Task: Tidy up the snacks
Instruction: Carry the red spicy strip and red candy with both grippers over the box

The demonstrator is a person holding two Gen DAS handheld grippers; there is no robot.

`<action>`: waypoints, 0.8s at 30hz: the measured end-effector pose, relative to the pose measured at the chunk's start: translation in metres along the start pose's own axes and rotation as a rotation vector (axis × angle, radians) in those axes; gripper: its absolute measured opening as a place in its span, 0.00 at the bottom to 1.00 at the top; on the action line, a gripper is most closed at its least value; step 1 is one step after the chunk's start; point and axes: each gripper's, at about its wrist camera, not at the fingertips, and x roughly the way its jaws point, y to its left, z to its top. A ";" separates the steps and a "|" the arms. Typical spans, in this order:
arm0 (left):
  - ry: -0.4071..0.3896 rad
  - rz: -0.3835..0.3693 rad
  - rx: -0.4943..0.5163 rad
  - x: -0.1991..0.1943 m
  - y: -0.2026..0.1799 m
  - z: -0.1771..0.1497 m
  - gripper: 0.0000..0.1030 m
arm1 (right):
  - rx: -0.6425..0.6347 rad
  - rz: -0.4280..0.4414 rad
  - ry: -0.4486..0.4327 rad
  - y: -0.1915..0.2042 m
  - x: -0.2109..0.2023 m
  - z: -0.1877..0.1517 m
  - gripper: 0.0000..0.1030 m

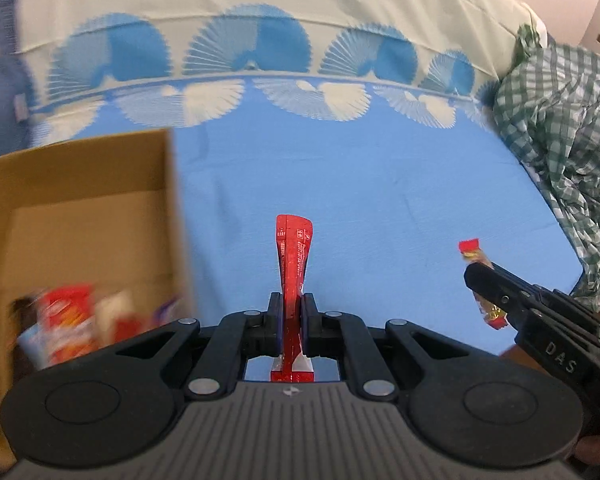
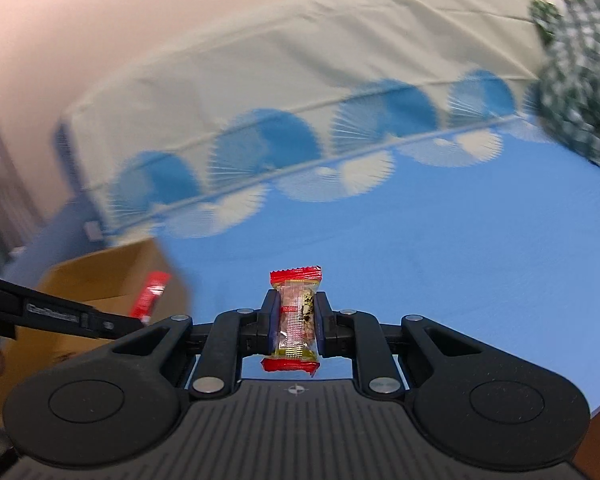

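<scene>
My left gripper [image 1: 291, 299] is shut on a long red snack sachet [image 1: 293, 256], held edge-on above the blue bed sheet. My right gripper [image 2: 297, 298] is shut on a small clear candy bar with red ends [image 2: 296, 312]. The left wrist view shows the right gripper [image 1: 476, 273] at the right, the candy bar [image 1: 473, 252] sticking out of it. An open cardboard box [image 1: 80, 184] stands to the left and holds several blurred snack packets [image 1: 70, 320]. In the right wrist view the left gripper [image 2: 138, 322] reaches in from the left with the red sachet [image 2: 150, 294] in front of the box [image 2: 92, 276].
A bed with a blue sheet [image 1: 360, 184] lies under both grippers, its far part cream with blue fan patterns [image 1: 252, 44]. A crumpled green checked cloth [image 1: 560, 128] is heaped at the right edge. A pink wall [image 2: 100, 20] rises behind the bed.
</scene>
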 end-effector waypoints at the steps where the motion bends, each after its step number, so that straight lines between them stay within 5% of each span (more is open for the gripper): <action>1: -0.003 0.019 -0.008 -0.016 0.007 -0.011 0.08 | -0.010 0.029 0.004 0.015 -0.012 -0.004 0.18; 8: -0.049 0.159 -0.084 -0.112 0.061 -0.090 0.08 | -0.068 0.185 0.051 0.101 -0.080 -0.044 0.18; 14: -0.110 0.200 -0.134 -0.167 0.085 -0.144 0.08 | -0.194 0.254 0.063 0.154 -0.113 -0.067 0.18; 24: -0.180 0.195 -0.176 -0.203 0.088 -0.166 0.09 | -0.312 0.261 -0.002 0.185 -0.148 -0.076 0.18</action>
